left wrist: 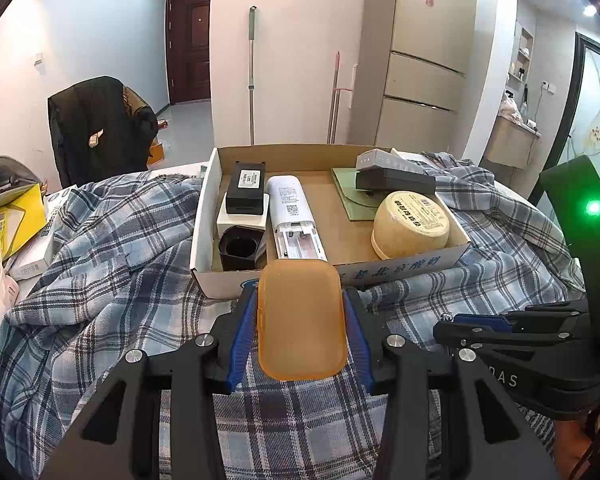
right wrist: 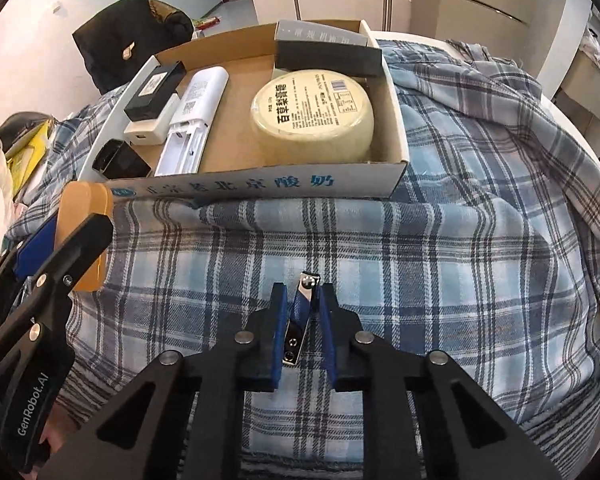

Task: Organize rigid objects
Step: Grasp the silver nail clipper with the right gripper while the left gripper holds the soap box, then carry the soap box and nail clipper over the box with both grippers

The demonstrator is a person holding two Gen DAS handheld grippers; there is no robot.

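My left gripper (left wrist: 300, 292) is shut on a translucent orange case (left wrist: 302, 320), held just above the plaid cloth (left wrist: 112, 280) in front of the cardboard box (left wrist: 400, 270). In the right wrist view the same orange case (right wrist: 86, 216) shows at the left edge. My right gripper (right wrist: 302, 288) points steeply down at the cloth, with its blue pads (right wrist: 278, 340) closed against a metal nail clipper (right wrist: 300, 320) that lies lengthwise between them. The box (right wrist: 260, 188) holds a white remote (right wrist: 198, 112), a black battery pack (right wrist: 154, 88), a round yellow tub (right wrist: 312, 112) and a black cup (right wrist: 118, 158).
Dark flat boxes (left wrist: 396, 180) and a green sleeve (left wrist: 348, 196) lie at the back right of the box. A white carton (left wrist: 40, 248) and a yellow bag (left wrist: 16, 216) sit at the table's left. Behind stands a chair with a black jacket (left wrist: 100, 128).
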